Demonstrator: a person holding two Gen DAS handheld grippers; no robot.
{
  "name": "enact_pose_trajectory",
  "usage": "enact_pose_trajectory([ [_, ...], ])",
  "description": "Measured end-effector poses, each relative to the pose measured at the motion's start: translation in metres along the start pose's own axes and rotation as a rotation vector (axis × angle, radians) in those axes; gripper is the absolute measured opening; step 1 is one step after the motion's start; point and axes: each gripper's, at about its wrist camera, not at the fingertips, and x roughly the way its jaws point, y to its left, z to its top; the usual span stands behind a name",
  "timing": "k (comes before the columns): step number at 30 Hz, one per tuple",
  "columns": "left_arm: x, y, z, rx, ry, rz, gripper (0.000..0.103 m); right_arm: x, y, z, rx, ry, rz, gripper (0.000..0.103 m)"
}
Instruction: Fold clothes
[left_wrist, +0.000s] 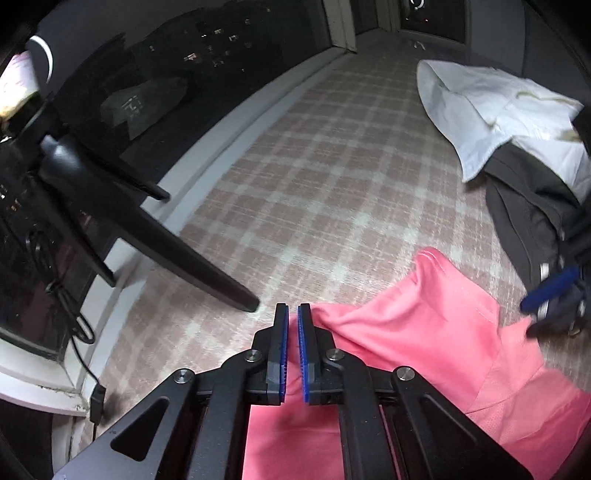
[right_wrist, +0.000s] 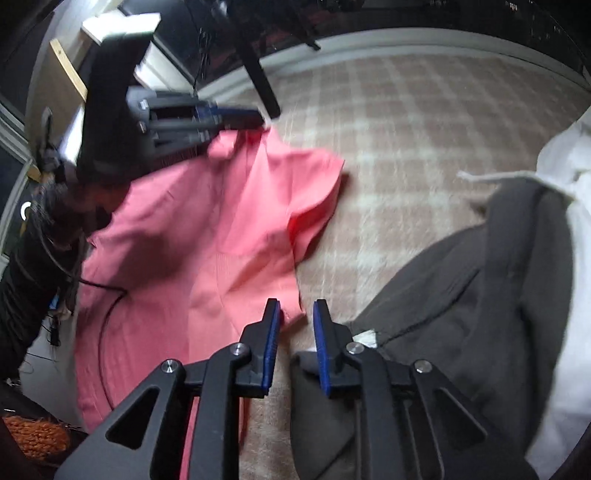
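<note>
On a plaid rug (left_wrist: 314, 177), a pink shirt (right_wrist: 207, 236) lies spread flat. Left gripper (left_wrist: 293, 314) has its blue pads nearly together, pinching a fold at the shirt's edge. Right gripper (right_wrist: 296, 308) hangs with jaws apart above the shirt's hem corner, gripping nothing. Just beside it, grey clothes (right_wrist: 480, 295) and a white garment (left_wrist: 509, 110) lie heaped.

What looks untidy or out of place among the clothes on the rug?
The white garment lies crumpled over the dark grey garment in a heap. The pink shirt is rumpled, one edge in the left gripper.
</note>
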Motion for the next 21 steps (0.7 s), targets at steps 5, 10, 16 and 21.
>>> enact_pose_trajectory([
  [5, -0.015, -0.006, -0.001, 0.002, -0.037, -0.072, 0.009, -0.013, 0.016, -0.014, -0.026, -0.047, -0.025, 0.002],
  [10, 0.004, -0.024, -0.003, 0.051, 0.020, -0.104, 0.009, -0.028, 0.029, -0.036, -0.034, -0.015, -0.057, 0.003],
  [16, 0.004, -0.022, -0.004, 0.042, 0.028, -0.083, 0.011, -0.043, 0.005, 0.008, 0.043, -0.128, -0.102, 0.024],
  [21, -0.015, -0.012, -0.005, 0.037, 0.002, -0.062, 0.014, -0.013, -0.019, 0.068, 0.042, -0.141, -0.073, 0.028],
])
